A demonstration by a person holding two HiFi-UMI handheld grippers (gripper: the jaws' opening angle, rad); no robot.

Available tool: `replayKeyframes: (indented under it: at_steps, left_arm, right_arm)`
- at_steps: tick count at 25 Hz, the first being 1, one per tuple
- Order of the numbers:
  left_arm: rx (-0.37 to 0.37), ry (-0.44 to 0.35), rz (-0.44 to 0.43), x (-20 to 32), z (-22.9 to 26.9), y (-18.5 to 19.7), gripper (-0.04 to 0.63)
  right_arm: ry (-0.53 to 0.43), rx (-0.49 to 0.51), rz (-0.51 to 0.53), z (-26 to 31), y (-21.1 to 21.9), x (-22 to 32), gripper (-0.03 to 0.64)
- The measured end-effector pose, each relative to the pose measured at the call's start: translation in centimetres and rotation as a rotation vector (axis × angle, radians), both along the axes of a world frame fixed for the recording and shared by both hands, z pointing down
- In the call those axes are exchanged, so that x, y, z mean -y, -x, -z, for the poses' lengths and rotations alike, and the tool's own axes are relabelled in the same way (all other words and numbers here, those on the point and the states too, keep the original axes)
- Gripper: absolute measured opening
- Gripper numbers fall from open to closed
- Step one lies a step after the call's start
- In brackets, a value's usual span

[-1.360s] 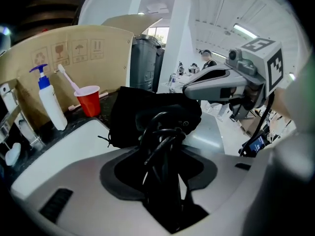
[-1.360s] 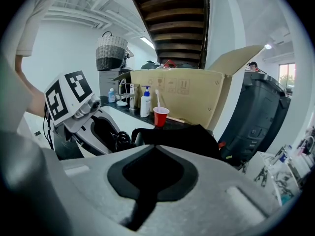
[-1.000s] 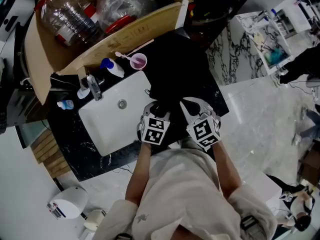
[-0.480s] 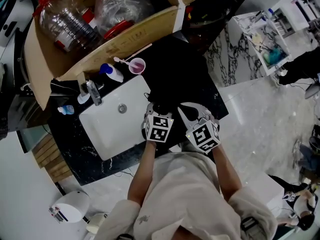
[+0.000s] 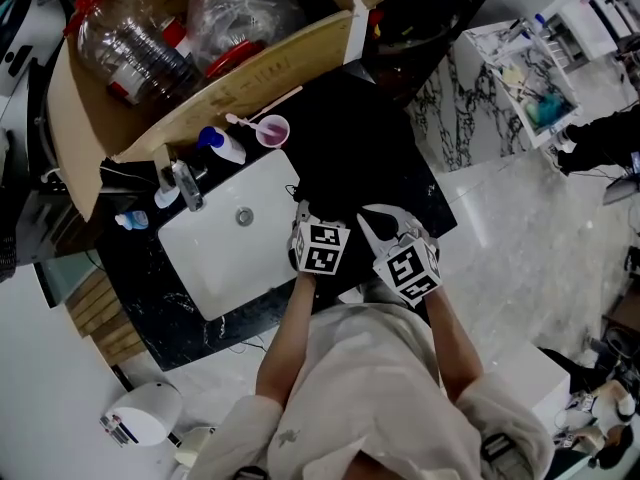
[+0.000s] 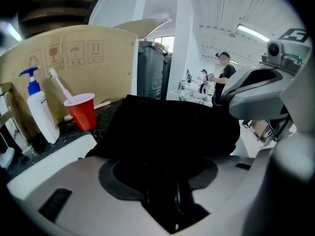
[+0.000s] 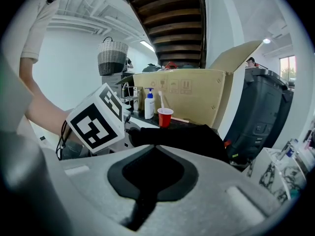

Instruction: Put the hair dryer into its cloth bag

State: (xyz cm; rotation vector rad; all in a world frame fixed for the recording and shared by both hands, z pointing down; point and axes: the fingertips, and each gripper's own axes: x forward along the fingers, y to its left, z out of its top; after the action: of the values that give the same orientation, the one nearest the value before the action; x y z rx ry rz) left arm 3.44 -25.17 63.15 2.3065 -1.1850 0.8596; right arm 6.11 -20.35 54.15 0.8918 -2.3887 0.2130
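The black cloth bag (image 5: 350, 158) lies on the black counter (image 5: 150, 313), right of the sink. No hair dryer shows on its own in any view. My left gripper (image 5: 308, 216) is at the bag's near edge; in the left gripper view black cloth (image 6: 167, 132) fills the gap between its jaws, which have just been opening a little. Something dark and glossy lies deep in that gap; I cannot tell what it is. My right gripper (image 5: 385, 223) sits beside it, and its tips (image 7: 157, 149) meet just short of the bag (image 7: 182, 136).
A white sink (image 5: 225, 243) with a faucet (image 5: 185, 183) lies left of the bag. Behind it stand a red cup (image 6: 81, 109) with a toothbrush, a pump bottle (image 6: 39, 112) and an open cardboard box (image 5: 200, 78). A dark bin (image 7: 266, 112) stands at the right.
My left gripper has shifted slightly up and to the right in the head view, toward the bag. The right gripper has stayed put.
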Motion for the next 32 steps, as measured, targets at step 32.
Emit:
replayKeyframes:
  at_steps: [32]
  left_arm:
    - [0.091, -0.029, -0.143, -5.5, 2.0, 2.9, 0.293]
  right_arm:
    - [-0.017, -0.03, -0.033, -0.5, -0.3, -0.4, 0.008]
